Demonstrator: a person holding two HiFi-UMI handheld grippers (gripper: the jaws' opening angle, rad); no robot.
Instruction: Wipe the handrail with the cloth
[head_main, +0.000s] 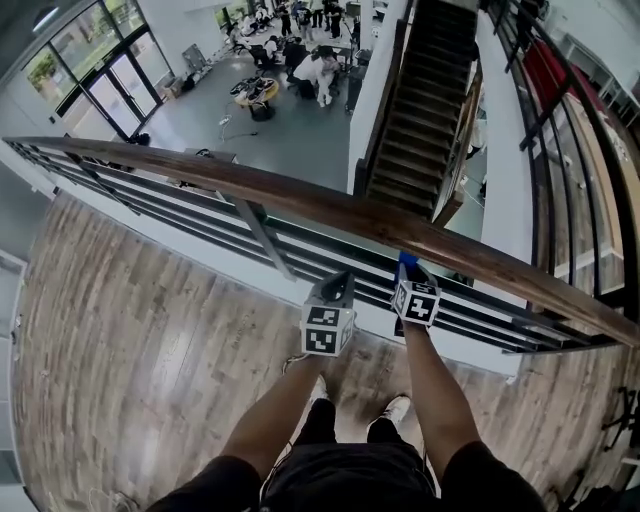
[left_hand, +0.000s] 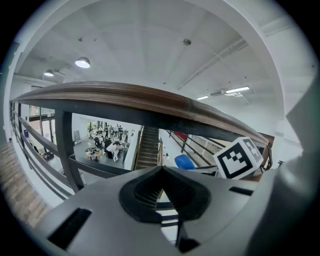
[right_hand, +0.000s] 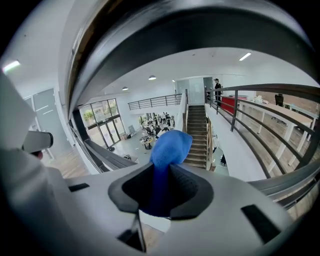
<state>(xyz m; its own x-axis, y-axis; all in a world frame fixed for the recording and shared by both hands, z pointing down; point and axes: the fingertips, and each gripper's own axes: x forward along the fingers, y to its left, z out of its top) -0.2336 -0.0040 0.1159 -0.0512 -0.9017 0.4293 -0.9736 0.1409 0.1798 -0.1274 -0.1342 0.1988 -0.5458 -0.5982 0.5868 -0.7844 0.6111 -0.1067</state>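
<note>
Your right gripper (right_hand: 161, 174): jaws clamped on the blue cloth (right_hand: 171, 144), whose free end pokes up past the tips, close under the wooden handrail (head_main: 300, 196); contact cannot be told. Your left gripper (left_hand: 161, 171): jaws together, nothing between, just beside the right one, below the rail. Marker cube (head_main: 328, 328): black-and-white square pattern. Beyond: staircase (head_main: 420, 110), plank floor (head_main: 130, 330).

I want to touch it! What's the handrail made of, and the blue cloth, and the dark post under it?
The handrail looks like wood: brown, streaky grain, slightly glossy. The cloth is soft fuzzy fabric, maybe microfibre; it bunches up. The post is probably painted metal: dark, smooth, flat-sided.
</note>
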